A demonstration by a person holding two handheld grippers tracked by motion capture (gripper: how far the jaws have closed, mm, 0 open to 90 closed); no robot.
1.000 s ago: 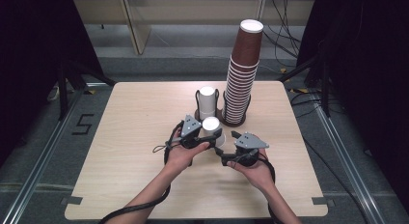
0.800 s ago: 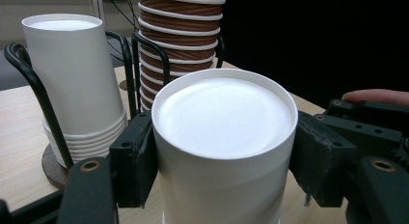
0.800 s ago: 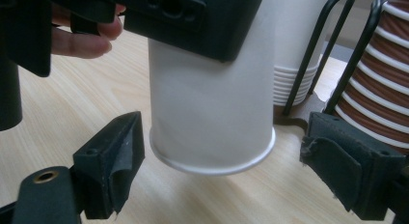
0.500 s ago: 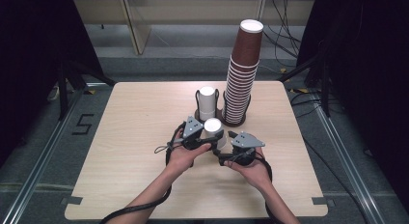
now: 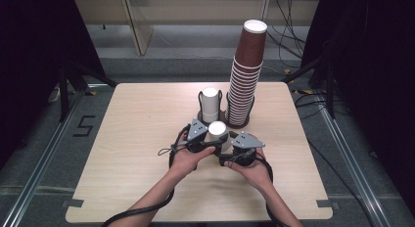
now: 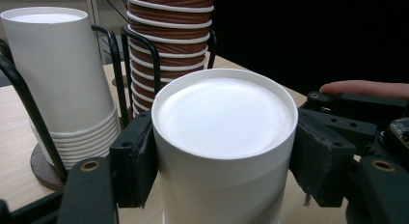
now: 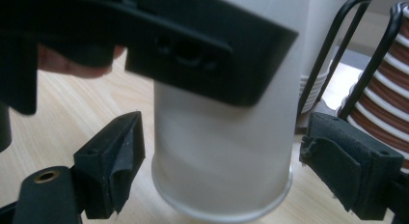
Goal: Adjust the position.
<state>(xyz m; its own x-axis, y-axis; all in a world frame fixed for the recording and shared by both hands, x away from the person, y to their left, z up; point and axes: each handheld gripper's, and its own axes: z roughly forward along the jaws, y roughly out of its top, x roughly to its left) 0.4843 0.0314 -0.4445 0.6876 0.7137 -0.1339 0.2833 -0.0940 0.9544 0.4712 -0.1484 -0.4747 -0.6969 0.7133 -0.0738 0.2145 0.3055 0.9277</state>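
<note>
Left gripper (image 5: 211, 139) pinches an upturned white cup (image 5: 217, 130) near the table's (image 5: 122, 139) centre, jaws on its sides. Right gripper (image 5: 230, 151) stands spread around the cup's lower rim, pads apart from it. Behind, a white stack (image 5: 210, 103) and brown stack (image 5: 247, 70) fill a wire holder (image 6: 113, 64).

A light wood-grain table (image 5: 122, 153) stands on a grey floor (image 5: 54, 90). At the far centre of the table, a black wire holder (image 5: 200, 97) on a round base carries two stacks of inverted paper cups. The white stack (image 5: 210, 103) is short. The brown stack (image 5: 244, 80), just to its right, rises well above it and has white rims. The floor left of the table bears a black "5" (image 5: 83, 125). Cables (image 5: 288, 21) lie on the floor beyond the table.
</note>
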